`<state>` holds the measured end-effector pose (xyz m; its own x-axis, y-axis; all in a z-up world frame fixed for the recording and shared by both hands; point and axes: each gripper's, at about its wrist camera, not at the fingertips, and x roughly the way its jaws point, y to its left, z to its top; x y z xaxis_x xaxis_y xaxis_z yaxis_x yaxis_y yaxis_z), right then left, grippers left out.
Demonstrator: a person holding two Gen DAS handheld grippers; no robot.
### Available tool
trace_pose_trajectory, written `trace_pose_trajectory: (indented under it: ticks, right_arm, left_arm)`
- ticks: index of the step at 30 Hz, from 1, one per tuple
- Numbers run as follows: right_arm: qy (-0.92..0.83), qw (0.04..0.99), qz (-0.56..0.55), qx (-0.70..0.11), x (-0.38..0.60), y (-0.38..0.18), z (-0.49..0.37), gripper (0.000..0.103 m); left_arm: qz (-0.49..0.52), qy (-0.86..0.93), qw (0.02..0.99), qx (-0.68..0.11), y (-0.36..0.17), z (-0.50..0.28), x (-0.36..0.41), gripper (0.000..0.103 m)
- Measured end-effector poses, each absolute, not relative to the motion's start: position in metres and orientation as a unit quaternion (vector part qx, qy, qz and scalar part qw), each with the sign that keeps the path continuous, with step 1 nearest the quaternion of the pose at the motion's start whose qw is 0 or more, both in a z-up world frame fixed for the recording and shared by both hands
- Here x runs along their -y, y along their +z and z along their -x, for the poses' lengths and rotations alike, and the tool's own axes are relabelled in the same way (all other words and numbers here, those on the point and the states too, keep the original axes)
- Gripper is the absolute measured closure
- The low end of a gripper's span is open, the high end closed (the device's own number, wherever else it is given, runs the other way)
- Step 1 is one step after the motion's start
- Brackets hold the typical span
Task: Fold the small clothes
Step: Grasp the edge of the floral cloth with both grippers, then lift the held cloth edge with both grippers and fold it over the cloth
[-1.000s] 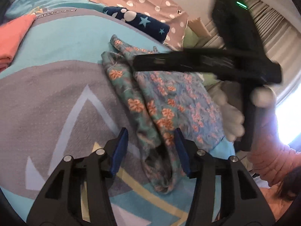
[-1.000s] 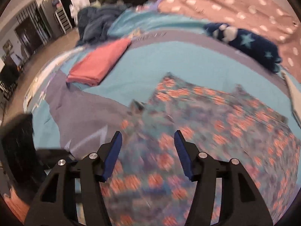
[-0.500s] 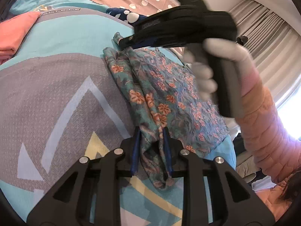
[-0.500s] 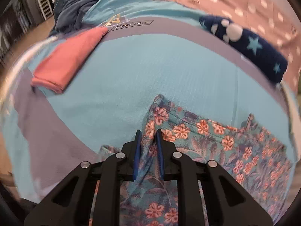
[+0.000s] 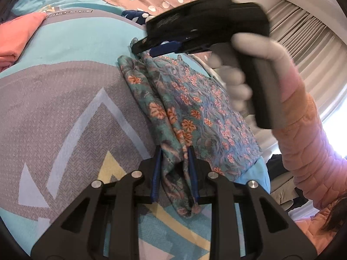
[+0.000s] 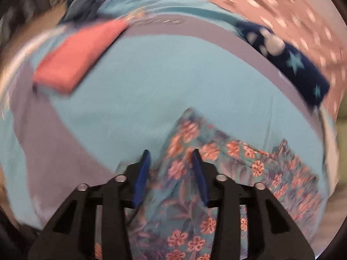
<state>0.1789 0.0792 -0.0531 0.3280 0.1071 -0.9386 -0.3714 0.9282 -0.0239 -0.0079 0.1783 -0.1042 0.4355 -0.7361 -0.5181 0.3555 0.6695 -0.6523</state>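
Your left gripper (image 5: 174,169) is clamped on the limp floral garment's (image 5: 195,106) bunched edge, while your right gripper's (image 6: 171,166) jaws are opening over its far corner.

Patterned teal-grey bedspread (image 5: 65,99), pleated curtains (image 5: 308,49), bright window (image 5: 334,130)

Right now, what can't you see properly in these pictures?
- Right wrist view: all smeared by motion, so whether the opening right claw still touches the flowery cloth is unclear.
- Left wrist view: the right claw and gloved hand cover the cloth's far corner.
- Left wrist view: the left claw pinches a bunched edge, hiding the folds inside.
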Motion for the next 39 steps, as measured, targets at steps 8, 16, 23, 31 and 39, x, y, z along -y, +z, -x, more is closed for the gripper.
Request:
trace_pose_trajectory:
  ticks: [8, 16, 23, 31, 39]
  right_arm:
    - [0.159, 0.757, 0.202, -0.600, -0.117, -0.067, -0.145, 0.039]
    - [0.139, 0.807, 0.121, -0.561, -0.104, -0.053, -0.170, 0.103]
    - [0.234, 0.852, 0.064, -0.463, -0.088, -0.020, -0.161, 0.101]
    - [0.274, 0.869, 0.093, -0.401, -0.005, 0.002, -0.061, 0.068]
    - [0.288, 0.854, 0.330, -0.281, -0.011, -0.045, 0.085, 0.049]
  left_arm:
    - [0.230, -0.335, 0.814, -0.414, -0.105, 0.005, -0.180, 0.079]
    - [0.264, -0.336, 0.812, -0.398, -0.088, 0.014, -0.187, 0.092]
    - [0.244, -0.314, 0.813, -0.425, -0.102, 0.016, -0.186, 0.088]
    - [0.270, -0.292, 0.830, -0.391, -0.086, 0.003, -0.219, 0.061]
    - [0.292, -0.328, 0.793, -0.422, -0.092, -0.056, -0.208, 0.045]
